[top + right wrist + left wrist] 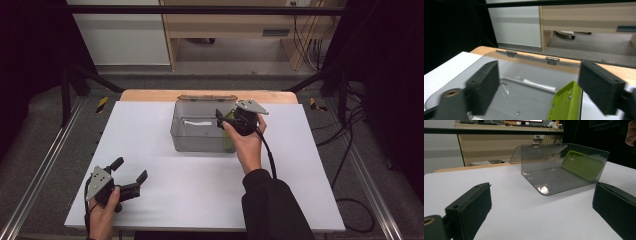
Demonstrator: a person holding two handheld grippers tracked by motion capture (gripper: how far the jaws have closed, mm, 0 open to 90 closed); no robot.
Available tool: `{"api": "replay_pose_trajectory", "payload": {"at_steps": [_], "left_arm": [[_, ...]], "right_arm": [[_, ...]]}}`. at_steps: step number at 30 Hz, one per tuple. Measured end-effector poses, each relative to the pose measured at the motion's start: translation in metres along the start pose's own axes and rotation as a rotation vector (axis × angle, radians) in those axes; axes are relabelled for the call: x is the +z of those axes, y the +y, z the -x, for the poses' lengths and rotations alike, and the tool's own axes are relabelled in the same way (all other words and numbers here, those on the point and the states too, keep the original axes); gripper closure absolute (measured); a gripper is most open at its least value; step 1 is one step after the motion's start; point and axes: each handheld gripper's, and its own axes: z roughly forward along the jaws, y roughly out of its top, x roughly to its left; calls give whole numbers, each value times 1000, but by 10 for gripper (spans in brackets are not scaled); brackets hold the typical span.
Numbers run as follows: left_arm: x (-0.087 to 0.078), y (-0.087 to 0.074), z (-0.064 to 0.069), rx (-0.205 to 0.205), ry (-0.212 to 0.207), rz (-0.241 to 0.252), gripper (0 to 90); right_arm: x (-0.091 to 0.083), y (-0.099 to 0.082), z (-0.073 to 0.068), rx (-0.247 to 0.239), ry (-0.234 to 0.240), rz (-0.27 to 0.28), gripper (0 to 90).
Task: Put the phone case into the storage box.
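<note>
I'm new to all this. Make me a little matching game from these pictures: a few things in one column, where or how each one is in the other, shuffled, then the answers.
Things:
1. green phone case
2. clear box
3. left claw
4. right claw

Places or states:
A. open, low over the near left part of the white table
B. open, held over the box's right end
C. standing on edge inside the box, against its right wall
D. on the table with its hinged lid swung back

Pairs: 1-C, 2-D, 3-A, 4-B
</note>
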Motion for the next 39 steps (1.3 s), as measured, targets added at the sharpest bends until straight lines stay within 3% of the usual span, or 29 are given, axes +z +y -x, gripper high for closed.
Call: {"api": "replay_pose_trajectory", "payload": {"at_steps": [3,11,18,28,39], "left_arm": [[0,0,1,1,-2,2,22],[-1,0,0,0,-2,1,22],[-1,0,0,0,1,1,21],[-2,0,-1,-3,4,2,21],[-4,1,-4,-12,24,11,20]], "right_arm": [[-4,2,1,-20,15,10,76],[-14,7,2,-70,47,28,66],[-21,9,1,-114,39,62,56],[-31,12,2,-138,31,129,42],[-48,19,13,-136,33,184,39]]}}
